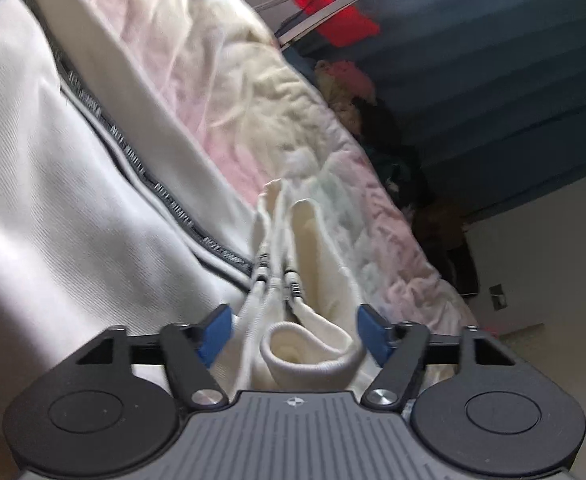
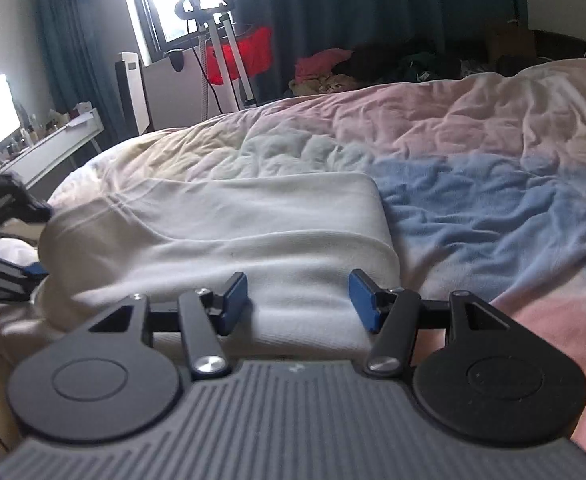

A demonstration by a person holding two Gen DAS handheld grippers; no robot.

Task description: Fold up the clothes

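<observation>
On the pastel bedspread point(image 2: 473, 128) we are judging the fold partly done, the white garment point(image 2: 229, 232) lying doubled, its ribbed cuff point(image 1: 309, 350) loose between our left gripper's point(image 1: 293, 334) spread jaws, our right gripper point(image 2: 299, 300) likewise gaping over its near edge.

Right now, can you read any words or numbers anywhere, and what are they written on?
Dark tape along the white garment: repeated light lettering, too blurred to read for sure; it may begin "NOT".
Left gripper body: a small round emblem, no letters.
Right gripper body: a faint mark, too blurred to read.
Bottles on the dresser: labels too small to read.
</observation>
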